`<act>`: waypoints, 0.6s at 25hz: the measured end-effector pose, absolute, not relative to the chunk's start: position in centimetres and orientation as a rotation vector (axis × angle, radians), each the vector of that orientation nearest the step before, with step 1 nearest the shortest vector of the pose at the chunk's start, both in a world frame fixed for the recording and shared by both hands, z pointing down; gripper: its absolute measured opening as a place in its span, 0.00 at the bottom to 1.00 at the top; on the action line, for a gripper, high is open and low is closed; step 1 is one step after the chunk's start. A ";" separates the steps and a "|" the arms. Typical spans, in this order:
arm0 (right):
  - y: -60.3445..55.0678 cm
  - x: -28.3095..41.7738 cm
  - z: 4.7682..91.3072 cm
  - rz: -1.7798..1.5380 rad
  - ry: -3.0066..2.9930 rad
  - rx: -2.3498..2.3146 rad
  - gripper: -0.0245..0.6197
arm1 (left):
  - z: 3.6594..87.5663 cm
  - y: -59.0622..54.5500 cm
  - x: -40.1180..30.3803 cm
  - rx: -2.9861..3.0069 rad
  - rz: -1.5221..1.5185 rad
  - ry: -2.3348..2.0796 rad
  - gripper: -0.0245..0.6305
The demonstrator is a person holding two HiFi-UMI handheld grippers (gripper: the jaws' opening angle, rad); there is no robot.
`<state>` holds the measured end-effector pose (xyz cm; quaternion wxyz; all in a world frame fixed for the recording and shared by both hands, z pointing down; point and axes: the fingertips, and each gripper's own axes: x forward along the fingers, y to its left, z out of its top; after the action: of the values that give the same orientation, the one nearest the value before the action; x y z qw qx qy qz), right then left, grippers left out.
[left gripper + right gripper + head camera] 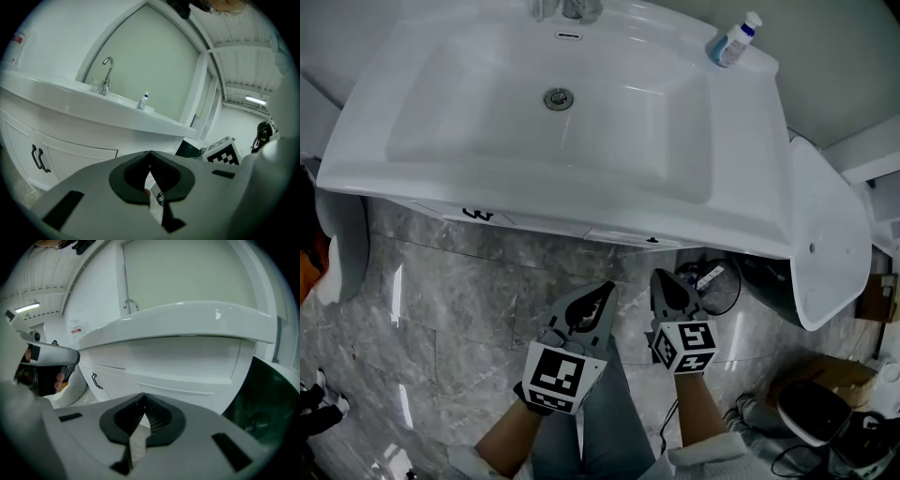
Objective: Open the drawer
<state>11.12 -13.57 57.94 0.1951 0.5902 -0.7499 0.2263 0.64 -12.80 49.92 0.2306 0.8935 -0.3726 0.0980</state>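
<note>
Approach step: the drawer [183,366] is shut and untouched, just under the sink [412,178] rim. The left gripper [604,291] and right gripper [663,279] hang before it, both jaws closed on nothing. Next move: open the jaws, catch the lip along its lower edge (probably the pull) and draw straight out. The head view hides the drawer under the overhang — the right gripper view shows its front.
</note>
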 end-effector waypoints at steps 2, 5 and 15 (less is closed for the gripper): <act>-13.9 11.3 59.0 0.647 -2.087 1.654 0.05 | 50.5 -12.8 1.0 2.464 0.285 -1.010 0.06; -14.2 11.7 60.3 0.662 -2.056 1.647 0.05 | 51.0 -12.6 1.5 2.466 0.289 -0.984 0.06; -15.6 13.0 63.5 0.686 -1.984 1.639 0.06 | 52.1 -13.0 1.1 2.452 0.311 -0.983 0.06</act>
<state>13.03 -15.55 63.51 0.2369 0.5977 -0.7239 0.2501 1.08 -13.01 52.08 0.2384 0.8952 -0.3589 0.1136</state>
